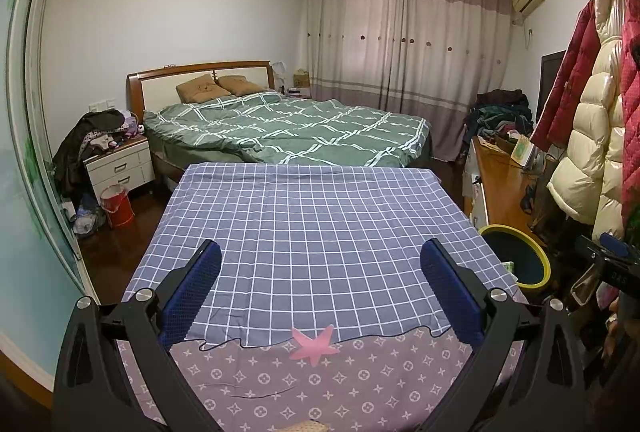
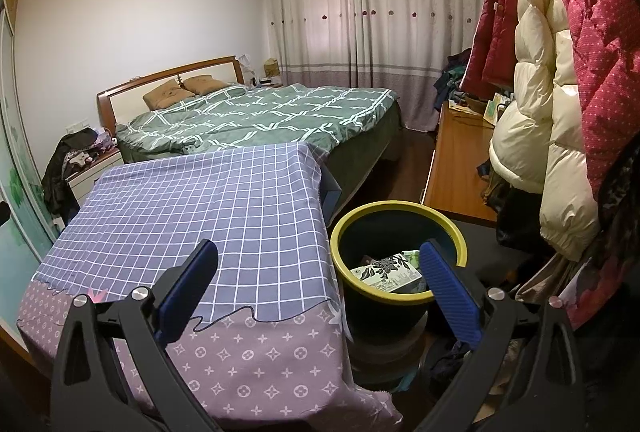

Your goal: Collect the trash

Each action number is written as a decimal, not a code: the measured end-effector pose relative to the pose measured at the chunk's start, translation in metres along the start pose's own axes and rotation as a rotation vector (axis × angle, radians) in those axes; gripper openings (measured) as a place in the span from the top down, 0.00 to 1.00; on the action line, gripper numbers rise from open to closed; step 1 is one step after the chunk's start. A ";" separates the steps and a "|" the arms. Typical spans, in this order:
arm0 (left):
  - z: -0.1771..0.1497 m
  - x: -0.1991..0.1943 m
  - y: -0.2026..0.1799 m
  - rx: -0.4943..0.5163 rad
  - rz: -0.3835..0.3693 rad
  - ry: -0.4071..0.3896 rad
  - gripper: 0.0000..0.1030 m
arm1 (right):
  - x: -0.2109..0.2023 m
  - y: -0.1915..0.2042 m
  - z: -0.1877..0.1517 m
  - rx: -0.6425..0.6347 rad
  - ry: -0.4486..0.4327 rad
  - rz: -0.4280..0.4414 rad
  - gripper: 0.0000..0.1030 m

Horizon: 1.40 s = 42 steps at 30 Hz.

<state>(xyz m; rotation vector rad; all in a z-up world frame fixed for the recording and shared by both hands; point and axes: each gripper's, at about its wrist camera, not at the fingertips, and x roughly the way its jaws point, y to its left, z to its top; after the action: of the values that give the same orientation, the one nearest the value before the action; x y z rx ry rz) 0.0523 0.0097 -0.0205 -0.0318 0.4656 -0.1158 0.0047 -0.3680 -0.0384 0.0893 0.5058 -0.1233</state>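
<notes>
A dark trash bin with a yellow-green rim (image 2: 400, 216) stands on the floor right of the table; it also shows in the left wrist view (image 1: 538, 252). Inside lies a white paper with a black flower print (image 2: 386, 270) and other scraps. My right gripper (image 2: 320, 272) is open and empty, its right finger over the bin's near rim, its left finger over the table. My left gripper (image 1: 320, 272) is open and empty above the table covered in a blue checked cloth (image 1: 312, 224). The other gripper's body shows at the right edge of the left wrist view (image 1: 616, 264).
A bed with a green quilt (image 1: 288, 128) stands behind the table. A white nightstand (image 1: 120, 164) and a red bucket (image 1: 117, 206) are at the left. A wooden dresser (image 2: 456, 168) and hanging coats (image 2: 560, 92) fill the right side.
</notes>
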 end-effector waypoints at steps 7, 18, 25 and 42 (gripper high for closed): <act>0.000 0.001 0.000 0.000 0.000 0.000 0.05 | 0.004 0.000 -0.003 0.000 0.009 0.005 0.07; 0.001 0.003 0.000 0.003 -0.002 0.005 0.05 | 0.006 0.001 -0.004 0.000 0.013 0.006 0.07; 0.001 0.003 -0.001 0.003 -0.002 0.005 0.05 | 0.006 0.002 -0.005 0.002 0.015 0.005 0.07; -0.002 0.005 -0.004 0.004 -0.003 0.008 0.05 | 0.009 0.003 -0.007 0.001 0.025 0.010 0.07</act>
<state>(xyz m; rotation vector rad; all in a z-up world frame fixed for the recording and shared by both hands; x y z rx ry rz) 0.0551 0.0047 -0.0242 -0.0283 0.4735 -0.1200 0.0099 -0.3650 -0.0486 0.0945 0.5306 -0.1129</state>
